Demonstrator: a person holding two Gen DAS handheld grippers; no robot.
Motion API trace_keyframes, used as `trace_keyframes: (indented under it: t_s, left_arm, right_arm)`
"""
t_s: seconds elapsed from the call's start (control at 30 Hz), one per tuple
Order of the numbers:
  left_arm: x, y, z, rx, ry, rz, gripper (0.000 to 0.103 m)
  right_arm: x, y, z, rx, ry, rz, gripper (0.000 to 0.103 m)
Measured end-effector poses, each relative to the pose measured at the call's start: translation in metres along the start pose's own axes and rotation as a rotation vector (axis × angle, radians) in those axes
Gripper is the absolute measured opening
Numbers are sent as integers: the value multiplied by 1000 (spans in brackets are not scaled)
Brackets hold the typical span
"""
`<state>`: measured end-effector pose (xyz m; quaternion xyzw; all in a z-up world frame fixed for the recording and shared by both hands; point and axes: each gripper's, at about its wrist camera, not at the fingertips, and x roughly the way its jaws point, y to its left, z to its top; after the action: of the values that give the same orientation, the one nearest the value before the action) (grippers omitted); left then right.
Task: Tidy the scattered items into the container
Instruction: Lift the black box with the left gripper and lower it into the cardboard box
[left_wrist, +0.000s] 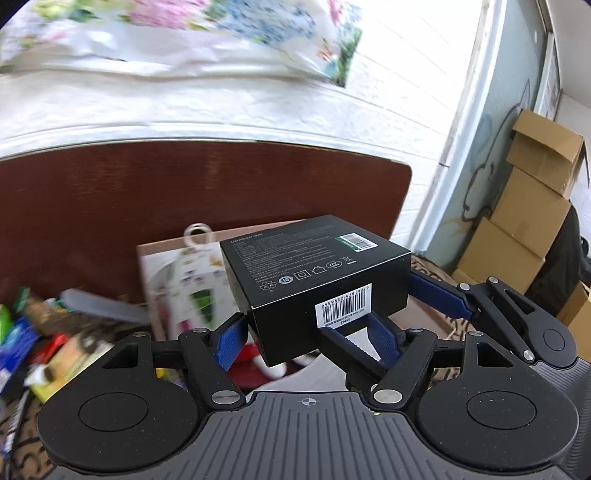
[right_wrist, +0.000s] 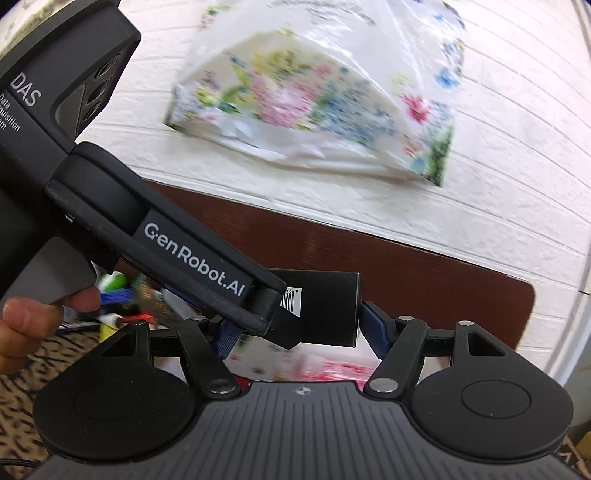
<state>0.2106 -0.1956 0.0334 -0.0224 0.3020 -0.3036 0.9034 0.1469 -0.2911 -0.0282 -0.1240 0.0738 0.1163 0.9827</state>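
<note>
A black carton with white barcode labels hangs in the air, with both grippers shut on it. In the left wrist view my left gripper has its blue pads against the carton's lower sides. The right gripper's blue fingers press on it from the right. In the right wrist view my right gripper clamps the same carton, and the left tool's black housing crosses in front of it. Below the carton sits an open cardboard box holding a white printed package.
Colourful snack packets lie scattered at the left on a patterned cloth. A dark wooden board stands behind, with a white brick wall and a floral plastic bag above. Stacked cardboard boxes stand at the far right. A hand holds the left tool.
</note>
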Motion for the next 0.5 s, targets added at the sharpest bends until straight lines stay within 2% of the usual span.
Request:
trace_keyframes:
  t_s: [0.37,0.4,0.43,0.5]
  left_arm:
    - [100,-5,30,-10,68,-35,74]
    - [111,-4,32,-9,82,-31,74]
    - [122,-4,33,-7,100,-25,80]
    - [143,-3,33,-7,141,-11,77]
  right_arm:
    - [61,-67,-18,-62,136,-26,73]
    - [69,-71,-21,-70,163,-28,73]
    - [78,-76,-24,-72,200,-29,73]
    - [98,-85,-31,-60,316,-43,72]
